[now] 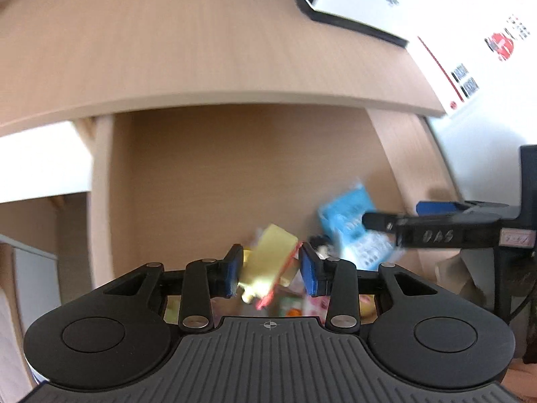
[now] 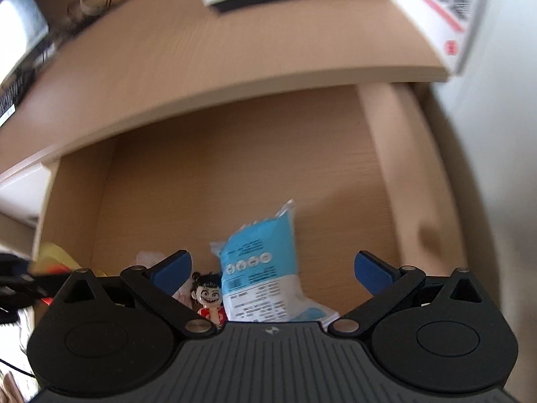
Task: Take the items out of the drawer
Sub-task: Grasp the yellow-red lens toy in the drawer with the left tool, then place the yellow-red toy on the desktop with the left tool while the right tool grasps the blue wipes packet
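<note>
A pale wooden tabletop [image 2: 208,67] overhangs an open drawer [image 2: 235,174], with a white box [image 2: 436,10] bearing a blurred black code and a red mark at 1 o'clock. In the left view, a yellow packet [image 1: 268,258] sits between the jaws of the left gripper [image 1: 272,268], apparently pinched and being lifted out. The right gripper [image 2: 272,272] is held with jaws wide above a blue packet [image 2: 258,268] lying on the drawer floor, a small figurine [image 2: 208,297] at its 9 o'clock. A descent and closure on the blue packet are judged next. Its print cannot be read; "DAS" is embossed on the right gripper's finger.
</note>
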A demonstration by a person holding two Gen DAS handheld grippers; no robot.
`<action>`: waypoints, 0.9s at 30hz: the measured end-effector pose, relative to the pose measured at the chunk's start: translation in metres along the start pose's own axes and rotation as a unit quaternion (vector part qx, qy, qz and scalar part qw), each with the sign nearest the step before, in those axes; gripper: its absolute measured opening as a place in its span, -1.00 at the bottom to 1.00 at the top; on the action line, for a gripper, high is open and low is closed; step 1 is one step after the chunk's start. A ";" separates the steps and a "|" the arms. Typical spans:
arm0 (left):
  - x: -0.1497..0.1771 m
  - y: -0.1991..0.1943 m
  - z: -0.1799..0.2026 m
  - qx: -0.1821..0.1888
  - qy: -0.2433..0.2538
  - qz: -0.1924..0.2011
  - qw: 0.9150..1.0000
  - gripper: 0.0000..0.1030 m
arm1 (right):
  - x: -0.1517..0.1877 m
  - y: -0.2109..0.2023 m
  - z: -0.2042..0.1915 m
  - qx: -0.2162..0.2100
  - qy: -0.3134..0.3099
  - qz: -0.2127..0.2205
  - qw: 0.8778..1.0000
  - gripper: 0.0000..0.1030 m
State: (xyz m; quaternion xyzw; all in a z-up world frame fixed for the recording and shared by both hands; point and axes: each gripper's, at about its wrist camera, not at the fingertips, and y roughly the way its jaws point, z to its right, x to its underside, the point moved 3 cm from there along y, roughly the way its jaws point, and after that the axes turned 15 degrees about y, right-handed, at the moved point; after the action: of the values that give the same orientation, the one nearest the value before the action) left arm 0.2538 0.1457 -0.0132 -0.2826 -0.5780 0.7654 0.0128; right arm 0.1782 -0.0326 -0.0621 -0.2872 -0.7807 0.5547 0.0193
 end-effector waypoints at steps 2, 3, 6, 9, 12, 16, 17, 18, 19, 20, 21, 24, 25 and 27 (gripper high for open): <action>0.002 -0.003 -0.006 -0.009 -0.018 -0.001 1.000 -0.42 | 0.001 0.011 -0.010 0.013 -0.030 -0.011 0.999 1.00; 0.003 -0.002 -0.010 -0.012 -0.025 -0.001 1.000 -0.42 | 0.001 0.018 -0.014 0.027 -0.043 -0.021 0.998 1.00; 0.006 -0.011 -0.012 -0.010 -0.030 0.011 0.999 -0.42 | 0.002 0.038 -0.024 0.045 -0.072 -0.058 0.995 1.00; 0.010 -0.013 -0.012 -0.006 -0.032 0.025 0.999 -0.42 | 0.006 0.056 -0.035 0.072 -0.101 -0.075 0.989 1.00; 0.012 -0.014 -0.013 -0.002 -0.029 0.035 0.999 -0.42 | 0.011 0.064 -0.048 0.078 -0.140 -0.082 0.984 0.84; 0.015 -0.012 -0.014 0.010 -0.032 0.042 0.999 -0.42 | 0.012 0.057 -0.060 0.086 -0.154 -0.070 0.982 0.11; 0.016 -0.013 -0.015 0.014 -0.032 0.042 0.999 -0.42 | 0.014 0.053 -0.060 0.087 -0.155 -0.069 0.982 0.11; 0.018 -0.012 -0.016 0.017 -0.031 0.041 0.999 -0.42 | 0.016 0.047 -0.060 0.077 -0.148 -0.067 0.984 0.01; 0.021 -0.013 -0.018 0.022 -0.030 0.040 0.999 -0.42 | 0.018 0.041 -0.060 0.068 -0.142 -0.063 0.986 -0.04; 0.022 -0.011 -0.017 0.030 -0.027 0.038 0.998 -0.42 | 0.021 0.035 -0.058 0.060 -0.133 -0.063 0.987 -0.04; 0.022 -0.010 -0.016 0.037 -0.025 0.037 0.998 -0.42 | 0.023 0.028 -0.055 0.055 -0.121 -0.060 0.989 -0.05; 0.021 -0.009 -0.013 0.066 -0.014 0.039 0.997 -0.42 | 0.032 0.002 -0.043 0.030 -0.081 -0.050 0.995 -0.06; 0.021 -0.009 -0.011 0.076 -0.011 0.041 0.996 -0.42 | 0.035 -0.007 -0.039 0.024 -0.069 -0.046 0.996 -0.07; 0.015 -0.012 -0.006 0.099 -0.005 0.044 0.994 -0.42 | 0.042 -0.027 -0.032 0.019 -0.058 -0.028 0.998 -0.07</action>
State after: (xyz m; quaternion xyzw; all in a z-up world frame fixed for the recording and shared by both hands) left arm 0.2401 0.1606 -0.0096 -0.3014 -0.4861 0.8203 0.0039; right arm 0.1425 0.0091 -0.0378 -0.2324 -0.7772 0.5847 -0.0051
